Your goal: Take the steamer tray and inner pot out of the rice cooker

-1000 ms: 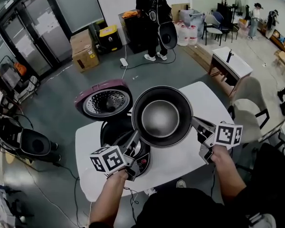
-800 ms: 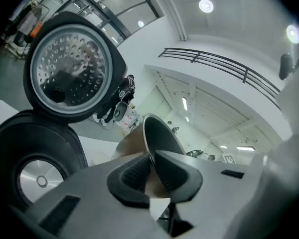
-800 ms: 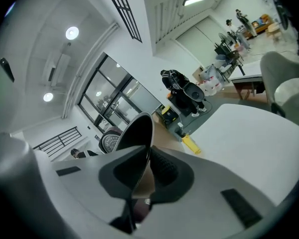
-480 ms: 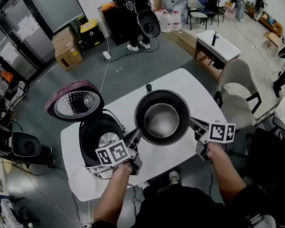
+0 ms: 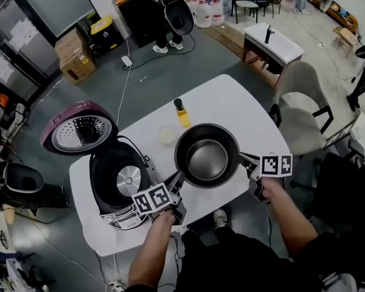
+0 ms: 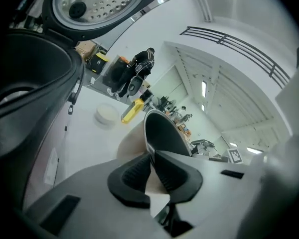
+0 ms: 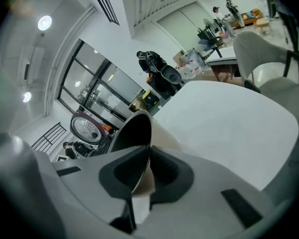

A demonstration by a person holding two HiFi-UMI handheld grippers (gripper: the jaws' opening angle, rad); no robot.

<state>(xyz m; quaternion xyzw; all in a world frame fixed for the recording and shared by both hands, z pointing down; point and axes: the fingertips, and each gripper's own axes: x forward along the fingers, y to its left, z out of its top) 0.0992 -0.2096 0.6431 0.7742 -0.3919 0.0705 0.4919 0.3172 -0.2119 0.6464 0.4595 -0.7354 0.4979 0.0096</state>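
The dark inner pot (image 5: 207, 157) hangs upright just over the white table (image 5: 231, 102), right of the open rice cooker (image 5: 118, 181). My left gripper (image 5: 177, 180) is shut on its near-left rim, and my right gripper (image 5: 242, 159) is shut on its right rim. In the left gripper view the pads (image 6: 134, 176) pinch the pot's edge (image 6: 162, 133). In the right gripper view the rim (image 7: 132, 133) runs between the shut gripper (image 7: 148, 171). The cooker's purple lid (image 5: 79, 129) stands open and its cavity shows only the heating plate. I cannot tell whether the pot touches the table.
A yellow bottle (image 5: 181, 114) and a small white round dish (image 5: 167, 135) stand on the table behind the pot. A grey chair (image 5: 301, 111) is at the table's right. A person (image 5: 164, 5) stands far back, near cardboard boxes (image 5: 73, 56).
Both grippers have carried the pot down and to the right, from above the cooker to low over the table. The bottle and dish have come into view.
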